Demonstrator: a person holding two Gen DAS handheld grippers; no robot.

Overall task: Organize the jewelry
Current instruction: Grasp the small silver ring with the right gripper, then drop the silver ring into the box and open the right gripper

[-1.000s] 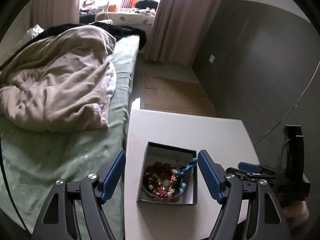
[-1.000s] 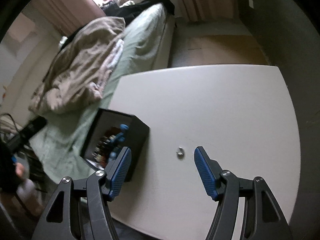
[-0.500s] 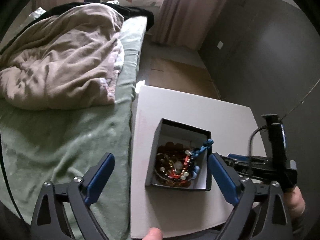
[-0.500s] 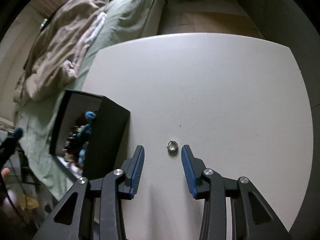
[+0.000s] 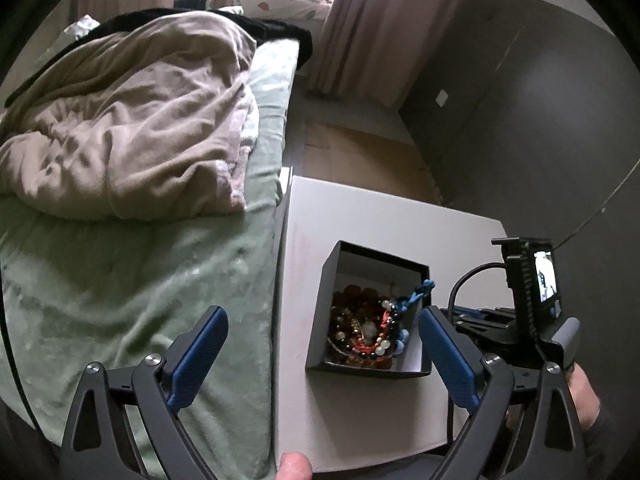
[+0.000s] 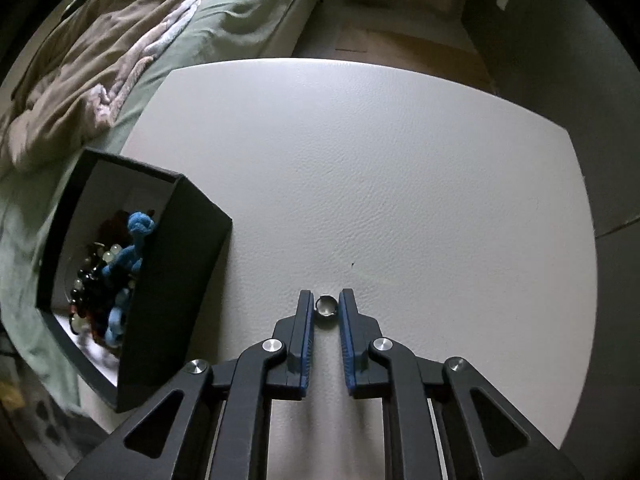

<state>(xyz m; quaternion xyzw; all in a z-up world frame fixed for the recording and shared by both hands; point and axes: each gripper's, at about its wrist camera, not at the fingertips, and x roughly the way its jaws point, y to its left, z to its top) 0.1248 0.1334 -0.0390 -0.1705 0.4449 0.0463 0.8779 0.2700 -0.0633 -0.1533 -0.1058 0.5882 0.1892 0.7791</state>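
A small silver ring (image 6: 326, 307) lies on the white table (image 6: 380, 160). My right gripper (image 6: 326, 305) is down at the table with its blue-padded fingers closed in on both sides of the ring, touching or nearly touching it. A black open box (image 6: 168, 264) to the left holds bead bracelets and a blue cord bracelet (image 6: 128, 252). In the left wrist view the same box (image 5: 332, 280) shows its beads (image 5: 364, 332). My left gripper (image 5: 320, 344) is open and empty, held above the box's near left side.
A bed with a green sheet (image 5: 140, 300) and a beige blanket (image 5: 132, 120) runs along the table's left edge. A dark wall (image 5: 520, 120) stands at the right. The other hand-held gripper's body (image 5: 528, 312) is at the right of the box.
My right gripper has dropped toward the table and narrowed from wide open to around the ring. My left gripper has lifted and pulled back left, staying open.
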